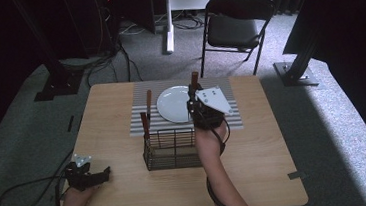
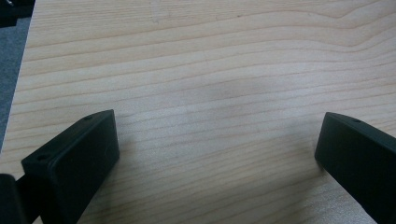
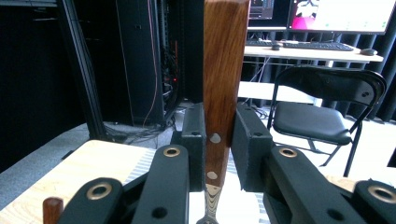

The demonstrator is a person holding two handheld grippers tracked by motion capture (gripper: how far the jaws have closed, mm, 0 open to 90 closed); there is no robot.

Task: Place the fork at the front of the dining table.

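My right gripper point(image 1: 191, 103) point(image 3: 219, 140) is shut on a wooden-handled utensil point(image 1: 194, 78) point(image 3: 223, 70). It holds the utensil upright, brown riveted handle up and metal neck down, above the right edge of a white plate point(image 1: 171, 104). The working end is hidden, so I cannot tell what kind of utensil it is. Two more brown-handled utensils point(image 1: 146, 113) stand at the left corner of a black wire basket point(image 1: 171, 151); one handle tip point(image 3: 52, 206) appears low in the right gripper view. My left gripper point(image 1: 104, 174) point(image 2: 219, 154) rests open on the bare wooden table, with nothing between its jaws.
The plate lies on a grey striped placemat point(image 1: 230, 116) at the table's far middle, with the basket just in front of it. A black folding chair point(image 1: 237, 25) point(image 3: 322, 107) stands beyond the table point(image 1: 265, 151). Cables trail off the table's left front corner.
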